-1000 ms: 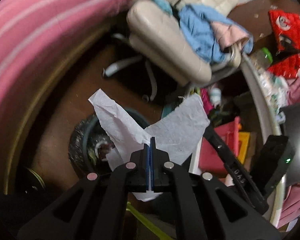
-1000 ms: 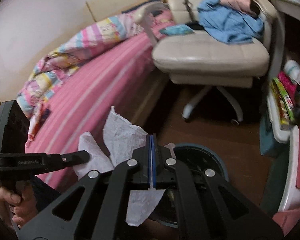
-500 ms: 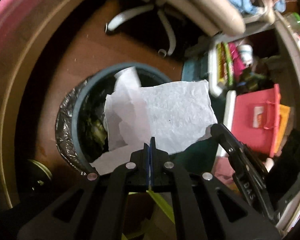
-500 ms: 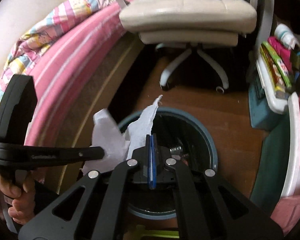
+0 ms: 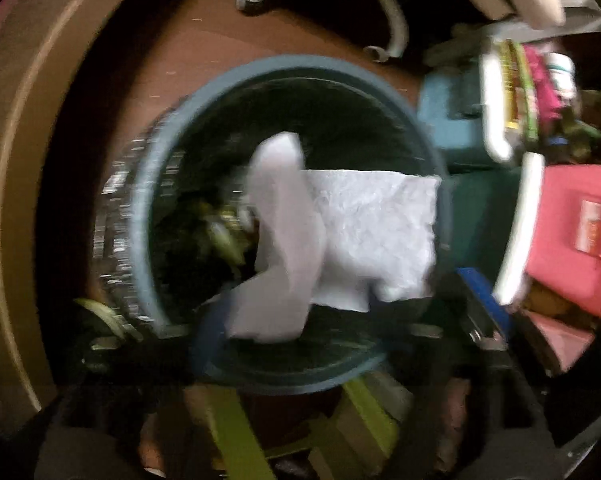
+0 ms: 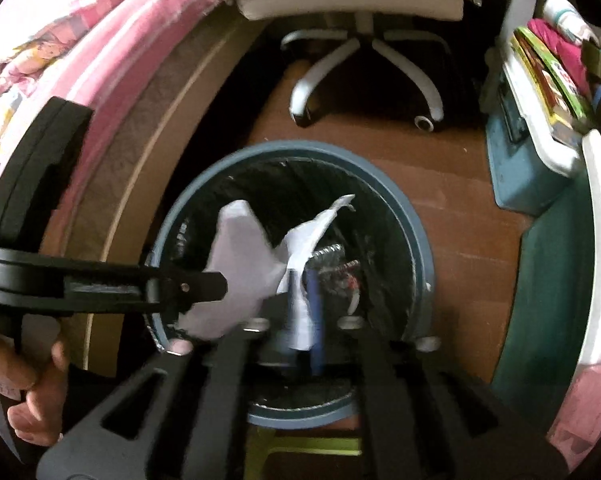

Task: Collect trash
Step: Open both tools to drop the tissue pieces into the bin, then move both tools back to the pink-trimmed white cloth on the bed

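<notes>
Over the bin [image 6: 418, 248], both grippers are opening, releasing paper [image 5: 376, 236]; the right gripper's [image 6: 302, 312] sheet [image 6: 300, 280] is possibly clinging to a pad.

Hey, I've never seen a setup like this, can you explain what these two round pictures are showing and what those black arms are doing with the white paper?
Each round picture comes from a wide-angle camera on a hand-held gripper, a black two-finger clamp a person carries. Both look down into a round bin on the wooden floor. The right hand-held gripper is opening with a tissue between its fingers. The left hand-held gripper, seen from its side with the person's hand below it, is also opening beside a second crumpled tissue. Behind stands an office chair.
</notes>
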The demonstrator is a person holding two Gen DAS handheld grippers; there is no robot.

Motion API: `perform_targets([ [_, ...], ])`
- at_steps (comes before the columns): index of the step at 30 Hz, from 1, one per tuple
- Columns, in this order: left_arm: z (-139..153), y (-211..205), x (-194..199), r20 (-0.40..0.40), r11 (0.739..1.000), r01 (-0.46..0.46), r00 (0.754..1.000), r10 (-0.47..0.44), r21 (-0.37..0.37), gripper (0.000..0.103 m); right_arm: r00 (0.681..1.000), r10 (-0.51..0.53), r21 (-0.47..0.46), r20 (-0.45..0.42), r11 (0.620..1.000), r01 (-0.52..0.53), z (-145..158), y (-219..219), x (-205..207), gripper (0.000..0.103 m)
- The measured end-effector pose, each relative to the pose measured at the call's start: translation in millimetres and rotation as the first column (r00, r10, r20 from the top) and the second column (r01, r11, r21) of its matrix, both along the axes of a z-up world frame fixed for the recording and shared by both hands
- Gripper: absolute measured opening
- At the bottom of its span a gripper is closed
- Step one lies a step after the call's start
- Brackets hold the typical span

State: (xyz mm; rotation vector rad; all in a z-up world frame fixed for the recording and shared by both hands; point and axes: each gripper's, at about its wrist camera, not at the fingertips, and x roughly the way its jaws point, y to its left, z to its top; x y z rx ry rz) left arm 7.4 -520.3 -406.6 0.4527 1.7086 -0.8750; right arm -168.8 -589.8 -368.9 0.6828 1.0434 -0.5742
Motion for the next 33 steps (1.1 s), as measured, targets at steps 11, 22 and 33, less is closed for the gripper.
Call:
perform_targets([
  [11,58,43,47,-0.037,0.943,-0.309,0.951,0.307,-0.123,0.081,0.998,-0.003,-0.107,0.068,0.994,0.010,53,9,3,0.068],
  [22,232,176,98,0.028,0.632,-0.488,0.778,0.627,-0.602,0.088,0.905,0.249,-0.308,0.346,0.941,-0.141,214,80,78,0.087],
  [33,299,387,181,0.110,0.421,-0.554,0.507,0.855,-0.718,0.090,0.707,0.475,-0.289,0.524,0.880,-0.378,295,212,230,0.087],
])
